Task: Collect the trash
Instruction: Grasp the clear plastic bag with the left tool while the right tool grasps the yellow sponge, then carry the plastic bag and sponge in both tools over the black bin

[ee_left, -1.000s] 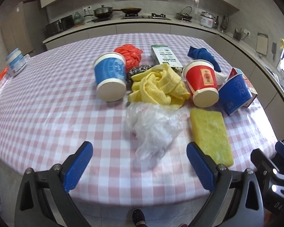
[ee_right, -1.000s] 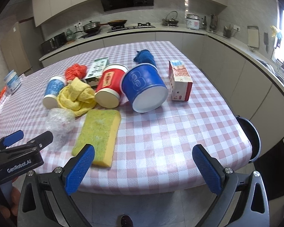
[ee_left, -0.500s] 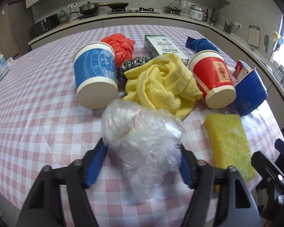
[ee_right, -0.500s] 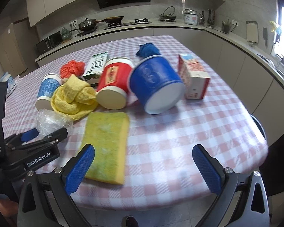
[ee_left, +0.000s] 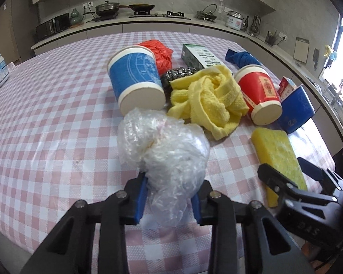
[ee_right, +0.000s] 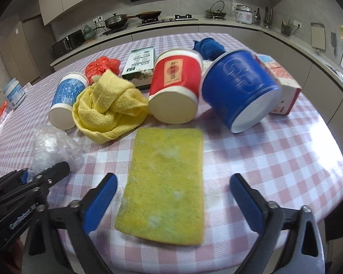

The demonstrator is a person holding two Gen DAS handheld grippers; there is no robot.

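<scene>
A crumpled clear plastic bag (ee_left: 162, 150) sits near the front of the pink checked table (ee_left: 57, 118). My left gripper (ee_left: 168, 194) is closing on it, and its blue pads press the bag's lower end from both sides. To the right lies a flat yellow sponge (ee_right: 169, 178). My right gripper (ee_right: 171, 182) straddles the sponge's near half; its jaws are closing, but the pads stand clear of the sponge's edges. In the right wrist view the left gripper (ee_right: 45, 173) shows at lower left, holding the bag (ee_right: 50, 146).
Behind lie a tipped blue paper cup (ee_left: 135, 80), a yellow towel (ee_left: 208, 100), a red cup (ee_left: 258, 91), a blue tub (ee_right: 240, 86) and a carton (ee_right: 283, 84). Farther back are a red bag (ee_left: 160, 52), a green box (ee_left: 199, 57) and a blue cloth (ee_left: 240, 57).
The left gripper moved forward onto the plastic bag and its jaws closed around it. The right gripper moved forward and down over the sponge and its jaws narrowed a little.
</scene>
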